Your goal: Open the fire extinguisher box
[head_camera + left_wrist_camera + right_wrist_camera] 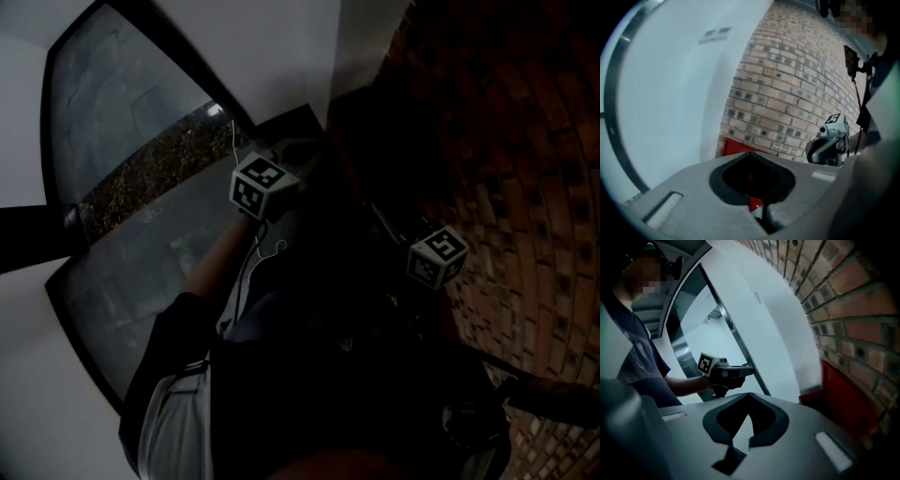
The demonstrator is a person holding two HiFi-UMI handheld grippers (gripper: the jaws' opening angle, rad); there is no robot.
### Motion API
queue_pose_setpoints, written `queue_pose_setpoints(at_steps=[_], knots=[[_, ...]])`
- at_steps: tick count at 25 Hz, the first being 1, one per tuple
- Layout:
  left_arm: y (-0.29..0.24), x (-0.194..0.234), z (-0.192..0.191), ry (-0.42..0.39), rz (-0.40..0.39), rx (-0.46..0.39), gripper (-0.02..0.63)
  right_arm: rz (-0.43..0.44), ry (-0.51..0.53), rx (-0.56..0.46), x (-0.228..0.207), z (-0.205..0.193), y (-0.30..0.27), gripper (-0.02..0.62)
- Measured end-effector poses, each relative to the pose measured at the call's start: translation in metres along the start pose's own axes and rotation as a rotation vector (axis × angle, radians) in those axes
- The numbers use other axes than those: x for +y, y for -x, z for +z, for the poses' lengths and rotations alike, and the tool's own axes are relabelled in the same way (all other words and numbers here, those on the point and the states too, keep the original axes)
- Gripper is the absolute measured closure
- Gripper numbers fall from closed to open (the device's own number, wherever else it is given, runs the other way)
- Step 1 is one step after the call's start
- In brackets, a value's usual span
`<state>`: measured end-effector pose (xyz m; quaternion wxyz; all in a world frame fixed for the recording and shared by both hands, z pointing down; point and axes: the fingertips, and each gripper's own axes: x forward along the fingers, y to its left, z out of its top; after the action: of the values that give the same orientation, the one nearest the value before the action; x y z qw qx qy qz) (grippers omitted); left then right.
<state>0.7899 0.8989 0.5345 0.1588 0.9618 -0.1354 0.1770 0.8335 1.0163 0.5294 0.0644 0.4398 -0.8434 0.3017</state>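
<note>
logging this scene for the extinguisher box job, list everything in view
box: 1, red, low on the brick wall
brick wall: 1, red-brown, right of the white wall
white wall: 1, white, left of the bricks
window: 2 panes, grey glass in black frames, on the person's left
left gripper: 1, grey, shut, empty, box ahead of it
right gripper: 1, grey, shut, empty, beside the bricks
arm: 1, bare below a dark sleeve, holds the left gripper
</note>
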Motion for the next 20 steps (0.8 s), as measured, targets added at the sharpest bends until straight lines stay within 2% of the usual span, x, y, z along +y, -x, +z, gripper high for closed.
queue_pose_setpoints(at_steps=[2,5,9,13,18,20], knots=[[0.034,0.011,-0.001,-0.006,0.05,-0.023,0.604,0.051,0.028,0.032,0.021,0.0,-0.022,0.594],[0.086,0.034,-0.009,-0.01,0.18,-0.052,0.604,0.171,0.111,0.076,0.06,0.008,-0.053,0.594],[0.147,0.051,-0.027,0.055,0.296,-0.107,0.604,0.24,0.206,0.104,0.091,0.019,-0.071,0.594],[0.194,0.06,-0.041,0.113,0.436,-0.138,0.604,0.299,0.206,0.098,0.095,0.021,-0.077,0.594],[0.249,0.058,-0.05,0.272,0.596,-0.229,0.604,0.425,0.228,0.072,0.11,0.027,-0.074,0.595],[0.264,0.054,-0.055,0.275,0.643,-0.228,0.604,0.467,0.224,0.066,0.115,0.023,-0.074,0.595]])
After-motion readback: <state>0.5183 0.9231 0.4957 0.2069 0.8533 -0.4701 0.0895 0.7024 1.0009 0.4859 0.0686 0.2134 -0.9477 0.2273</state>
